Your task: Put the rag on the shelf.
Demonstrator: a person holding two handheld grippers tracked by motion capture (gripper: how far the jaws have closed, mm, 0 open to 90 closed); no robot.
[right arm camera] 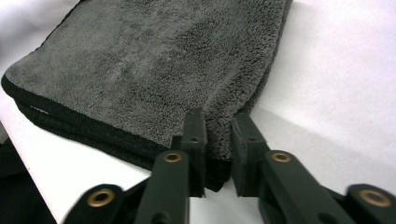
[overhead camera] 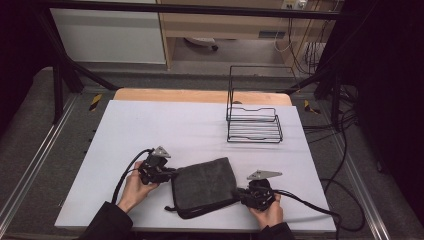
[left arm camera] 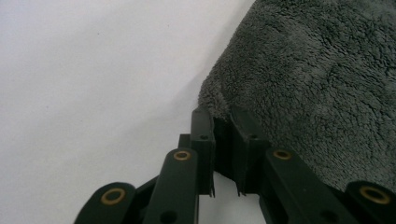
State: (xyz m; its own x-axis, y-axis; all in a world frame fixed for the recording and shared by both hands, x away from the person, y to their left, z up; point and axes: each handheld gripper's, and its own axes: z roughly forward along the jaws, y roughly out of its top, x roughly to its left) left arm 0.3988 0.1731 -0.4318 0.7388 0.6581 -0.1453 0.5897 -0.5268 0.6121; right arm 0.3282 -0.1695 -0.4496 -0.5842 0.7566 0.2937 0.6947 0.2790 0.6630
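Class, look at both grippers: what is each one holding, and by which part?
Both hold the folded grey towel: the left gripper pinches its left corner, the right gripper its near right corner.

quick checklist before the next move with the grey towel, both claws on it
1. Left claw gripping a corner of the folded grey towel: ok, jaws closed on the fabric edge.
2. Right claw gripping the towel's near corner: ok, jaws pinch the stacked layers.
3. Every layer caught in each grip: cannot tell, the lower layers are hidden by the jaws.
4. Towel folded flat on the white table: ok, though the front hem sags loose.
5. Wire rack empty and upright: ok.
6. Path from towel to rack free: ok, bare table between.
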